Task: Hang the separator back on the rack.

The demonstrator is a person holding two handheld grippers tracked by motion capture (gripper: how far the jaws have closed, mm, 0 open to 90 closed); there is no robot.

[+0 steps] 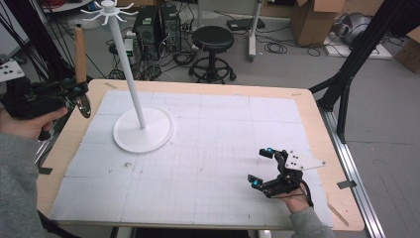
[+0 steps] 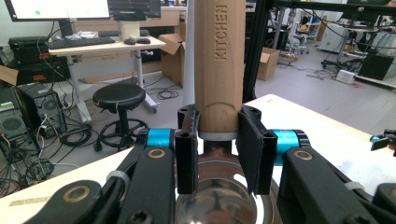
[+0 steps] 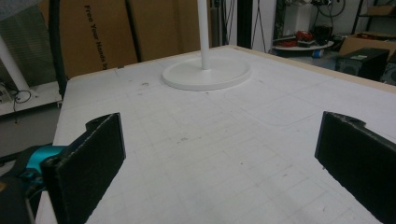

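Note:
A kitchen utensil with a wooden handle [image 1: 80,53] and a shiny metal bowl [image 1: 83,105] stands upright at the table's left edge. My left gripper [image 1: 78,90] is shut on it where the handle meets the metal. In the left gripper view the handle [image 2: 219,65], stamped KITCHEN, rises between the jaws of my left gripper [image 2: 218,151], and the metal bowl [image 2: 217,200] lies below them. A white stand [image 1: 143,130] with a tall pole and hooks [image 1: 109,11] at the top sits on the mat's left half. My right gripper [image 1: 261,167] rests open near the front right, nothing between its fingers [image 3: 88,158].
A white gridded mat [image 1: 208,148] covers the wooden table [image 1: 317,129]. The stand's round base [image 3: 208,72] lies ahead of my right gripper [image 3: 219,154]. Beyond the table are a black stool [image 1: 213,42], computer towers, cables and cardboard boxes. A black frame leg [image 1: 346,74] stands at the right.

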